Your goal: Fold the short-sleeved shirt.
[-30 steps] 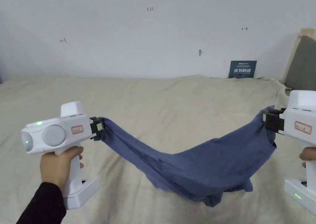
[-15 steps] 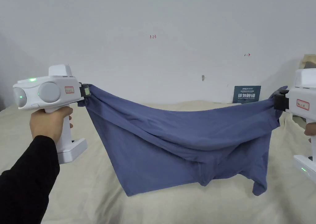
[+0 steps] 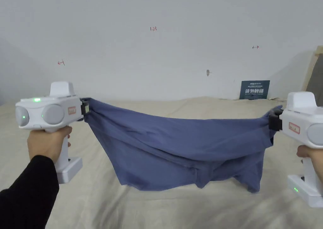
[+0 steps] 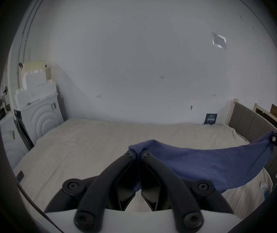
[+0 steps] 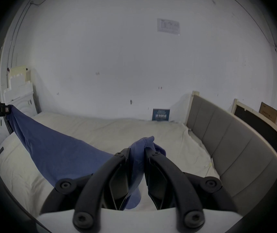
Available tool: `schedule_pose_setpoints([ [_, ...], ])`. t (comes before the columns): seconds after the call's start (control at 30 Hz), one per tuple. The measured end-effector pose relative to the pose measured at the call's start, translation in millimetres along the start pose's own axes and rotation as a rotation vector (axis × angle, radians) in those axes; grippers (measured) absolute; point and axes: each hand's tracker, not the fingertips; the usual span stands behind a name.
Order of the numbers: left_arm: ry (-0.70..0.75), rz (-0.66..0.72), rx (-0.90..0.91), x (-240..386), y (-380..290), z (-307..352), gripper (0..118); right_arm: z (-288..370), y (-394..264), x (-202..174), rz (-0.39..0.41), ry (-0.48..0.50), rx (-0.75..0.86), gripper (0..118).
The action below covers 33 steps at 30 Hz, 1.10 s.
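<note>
Head view shows my left gripper (image 3: 84,109) and right gripper (image 3: 272,123) each clamped on a corner of the blue cotton short-sleeved shirt (image 3: 176,150), which hangs between them over the beige bed (image 3: 189,207); I judge no fold made yet.

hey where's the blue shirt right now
In the head view the blue shirt hangs stretched over the bed, clamped between the left gripper and the right gripper.
</note>
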Motion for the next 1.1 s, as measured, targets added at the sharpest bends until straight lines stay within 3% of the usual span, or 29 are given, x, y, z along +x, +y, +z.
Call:
schedule_pose_setpoints([
  [0.23, -0.004, 0.056, -0.149, -20, -113, 6, 2, 7, -103, -6, -0.049, 0.019, -0.15, 15],
  [0.63, 0.024, 0.113, -0.381, -60, -275, 86, 2, 107, -240, -10, -0.197, 0.027, -0.322, 15],
  [0.87, 0.045, 0.109, -0.425, -73, -317, 147, 2, 170, -280, -18, -0.226, 0.018, -0.364, 15],
  [1.1, 0.052, 0.077, -0.481, -90, -347, 195, 2, 220, -313, -22, -0.189, -0.004, -0.441, 15],
])
